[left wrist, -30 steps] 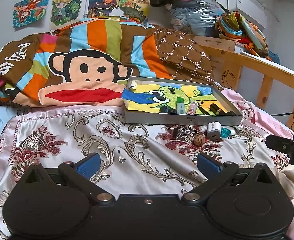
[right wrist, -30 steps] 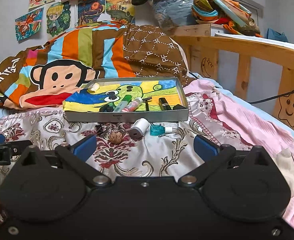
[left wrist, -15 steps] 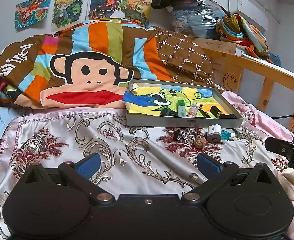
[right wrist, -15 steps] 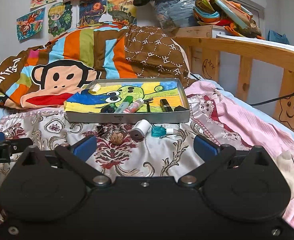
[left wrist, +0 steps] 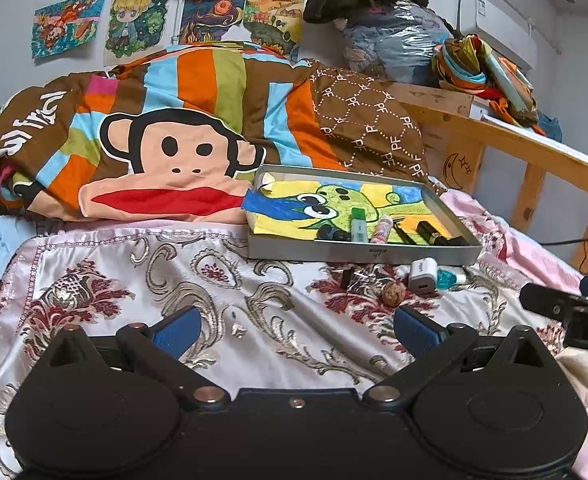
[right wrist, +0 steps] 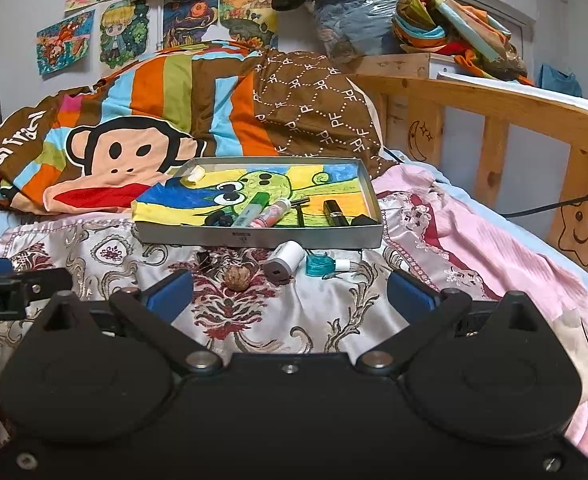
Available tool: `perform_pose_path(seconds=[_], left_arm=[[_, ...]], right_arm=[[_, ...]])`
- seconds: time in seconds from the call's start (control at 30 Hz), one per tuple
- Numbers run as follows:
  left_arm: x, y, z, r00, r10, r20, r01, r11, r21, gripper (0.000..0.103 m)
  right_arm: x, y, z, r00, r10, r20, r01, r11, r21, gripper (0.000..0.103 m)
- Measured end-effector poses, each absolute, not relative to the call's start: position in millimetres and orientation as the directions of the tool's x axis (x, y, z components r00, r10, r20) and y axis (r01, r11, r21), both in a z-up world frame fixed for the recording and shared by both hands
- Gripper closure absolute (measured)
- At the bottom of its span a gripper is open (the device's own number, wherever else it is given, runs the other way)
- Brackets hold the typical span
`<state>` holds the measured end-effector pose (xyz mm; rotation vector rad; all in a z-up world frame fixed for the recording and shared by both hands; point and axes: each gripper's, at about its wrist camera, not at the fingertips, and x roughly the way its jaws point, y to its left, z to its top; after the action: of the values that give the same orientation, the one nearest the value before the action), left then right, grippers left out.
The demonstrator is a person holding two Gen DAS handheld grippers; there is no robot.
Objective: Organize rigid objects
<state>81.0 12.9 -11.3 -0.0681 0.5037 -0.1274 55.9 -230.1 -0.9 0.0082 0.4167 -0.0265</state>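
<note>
A grey metal tray (left wrist: pixel 357 253) (right wrist: pixel 254 239) lined with a cartoon drawing sits on the bed and holds a green-capped tube (right wrist: pixel 252 208), a pink tube (right wrist: pixel 272 214), a black lipstick (right wrist: pixel 333 212) and other small items. In front of it on the patterned sheet lie a walnut (left wrist: pixel 393 293) (right wrist: pixel 237 275), a white charger (left wrist: pixel 422 275) (right wrist: pixel 284 261), a teal nail polish bottle (left wrist: pixel 449 277) (right wrist: pixel 325 266) and a small black clip (right wrist: pixel 202 258). My left gripper (left wrist: pixel 295 326) is open and empty, well short of them. My right gripper (right wrist: pixel 290 294) is open and empty, just before the walnut.
A striped monkey-print quilt (left wrist: pixel 166 148) is bunched behind the tray. A wooden bed rail (right wrist: pixel 493 108) runs along the right, with piled clothes (right wrist: pixel 453 28) on a ledge above. The other gripper shows at each view's edge. Pink blanket (right wrist: pixel 493 248) lies to the right.
Both views have shifted slightly; the tray and loose items sit a little differently in frame. Both grippers stay open and nothing on the bed has moved.
</note>
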Motion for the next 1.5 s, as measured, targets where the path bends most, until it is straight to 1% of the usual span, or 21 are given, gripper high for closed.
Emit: perform_pose_path(seconds=[0.23,0.57,0.67,0.73,0.87,1.0,1.17,1.23,1.27,1.37,1.5], left_arm=[[90,-1,-7,0.868,-0.149,-0.473,0.12,0.989,-0.091,0.001],[113,-8,-12,0.873,-0.133,-0.47,0.088,0.989,-0.115,0.001],[126,-10,-17,0.866,-0.128,-0.483,0.083,0.99,-0.114,0.001],[137,-12,-22,0.861,-0.132,-0.491,0.091,0.99,-0.105,0.001],[168,-10,-35,0.835,-0.144,-0.532,0.092,0.988,-0.124,0.001],[196,-4,-47,0.809,-0.207,-0.55,0.113,0.973,-0.2,0.001],[224,-6,-63,0.778,-0.29,-0.557,0.197,0.955,-0.222,0.001],[232,-9,-66,0.772,-0.33,-0.543,0.247,0.943,-0.222,0.003],[236,-11,-67,0.772,-0.343,-0.535,0.267,0.939,-0.217,0.004],[248,-20,-69,0.764,-0.367,-0.53,0.312,0.93,-0.194,0.008],[261,-27,-75,0.757,-0.393,-0.522,0.335,0.92,-0.206,0.015]], right_arm=[[59,-231,6,0.913,-0.007,-0.408,0.005,1.0,-0.007,0.0],[85,-240,3,0.901,-0.026,-0.433,0.026,1.0,-0.005,0.0],[102,-243,-1,0.895,-0.022,-0.446,0.021,1.0,-0.007,0.0],[116,-249,-7,0.897,0.028,-0.441,-0.019,0.999,0.025,0.0],[146,-257,-29,0.878,0.042,-0.477,-0.042,0.999,0.009,0.0],[169,-267,-45,0.867,0.049,-0.496,-0.053,0.999,0.006,0.0],[188,-277,-57,0.861,0.071,-0.504,-0.067,0.997,0.025,0.001],[194,-276,-61,0.863,0.079,-0.499,-0.08,0.997,0.02,0.009],[199,-277,-64,0.86,0.086,-0.503,-0.085,0.996,0.025,0.016],[211,-273,-73,0.846,0.112,-0.521,-0.109,0.993,0.036,0.02],[228,-272,-80,0.838,0.137,-0.528,-0.132,0.99,0.048,0.022]])
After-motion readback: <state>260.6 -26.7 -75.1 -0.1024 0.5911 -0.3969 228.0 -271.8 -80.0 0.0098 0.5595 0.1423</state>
